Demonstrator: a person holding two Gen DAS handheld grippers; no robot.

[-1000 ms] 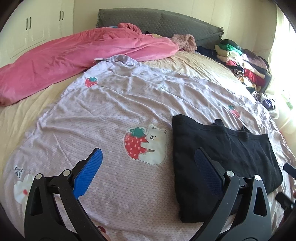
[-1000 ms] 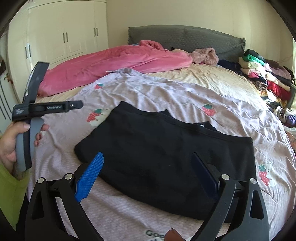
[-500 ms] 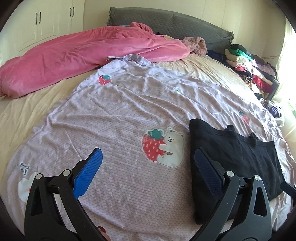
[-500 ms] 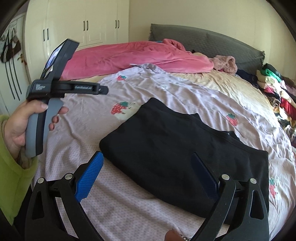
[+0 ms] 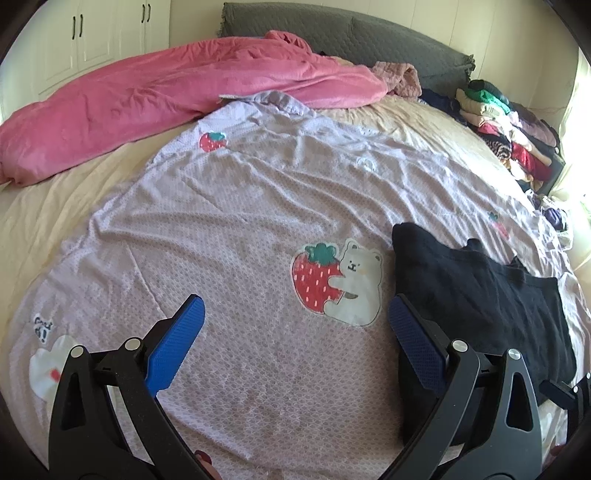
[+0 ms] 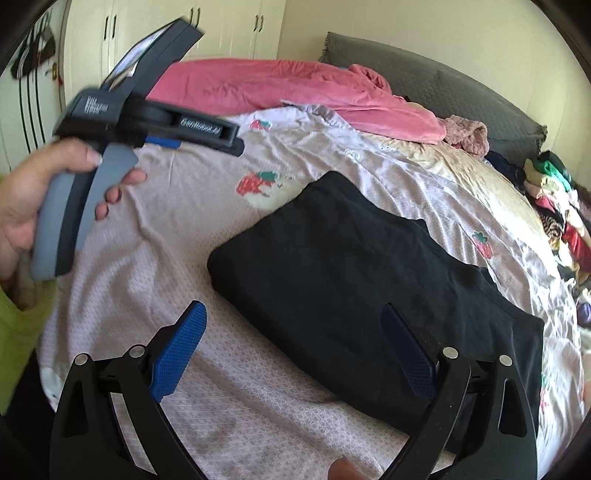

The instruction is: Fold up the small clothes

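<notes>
A black garment (image 6: pixel 351 280) lies folded flat on the lilac strawberry-print sheet (image 5: pixel 240 229); in the left wrist view it lies at the right (image 5: pixel 480 291). My left gripper (image 5: pixel 295 332) is open and empty, above the sheet to the left of the garment. My right gripper (image 6: pixel 295 343) is open and empty, above the garment's near edge. The left gripper also shows in the right wrist view (image 6: pixel 155 110), held up in a hand at the left.
A pink duvet (image 5: pixel 166 92) lies along the far side of the bed. A pile of folded clothes (image 5: pixel 509 129) stands at the far right by the grey headboard (image 5: pixel 351 33). White wardrobes (image 6: pixel 184 33) stand behind.
Both grippers have pulled back and to the left from the black garment. The left gripper has risen higher in the right wrist view. The garment stays flat.
</notes>
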